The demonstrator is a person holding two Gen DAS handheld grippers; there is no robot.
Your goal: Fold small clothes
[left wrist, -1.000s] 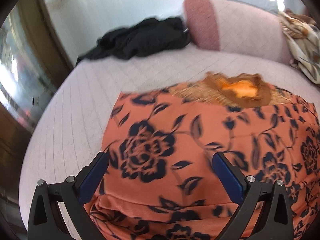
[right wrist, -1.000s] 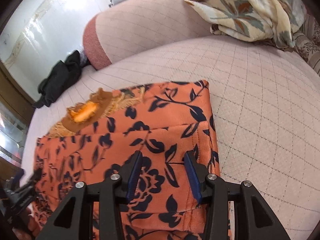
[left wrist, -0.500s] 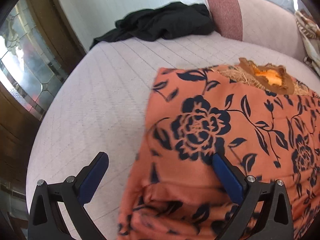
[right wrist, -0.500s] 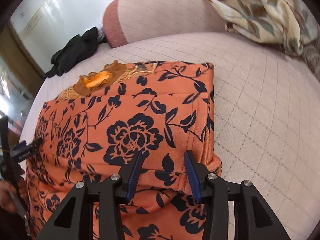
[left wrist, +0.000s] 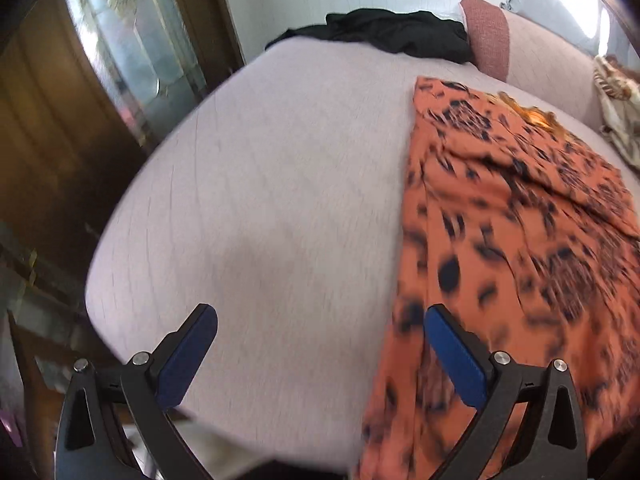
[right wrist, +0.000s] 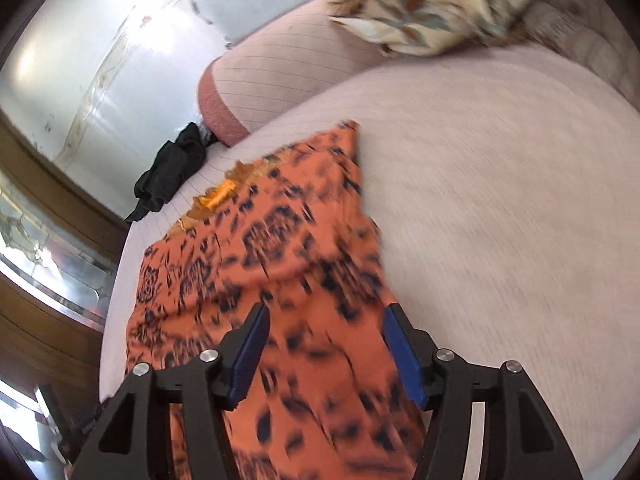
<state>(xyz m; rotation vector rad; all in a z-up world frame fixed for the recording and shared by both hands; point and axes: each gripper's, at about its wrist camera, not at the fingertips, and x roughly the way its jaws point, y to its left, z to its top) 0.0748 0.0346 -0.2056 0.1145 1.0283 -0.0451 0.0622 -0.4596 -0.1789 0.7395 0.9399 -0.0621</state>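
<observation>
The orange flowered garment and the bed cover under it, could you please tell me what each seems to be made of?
Orange garment: thin, soft woven or knit fabric, matte, printed with dark flowers; it drapes and creases into soft folds. The exact fibre cannot be told.
Bed cover: pale pink quilted textile, matte, judging by faint stitched lines crossing it.

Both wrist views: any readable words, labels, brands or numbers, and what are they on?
None readable. The orange floral garment, black clothes, patterned cloth and bed cover show no lettering, and both pictures are motion-blurred, so any small tag could not be read.
</observation>
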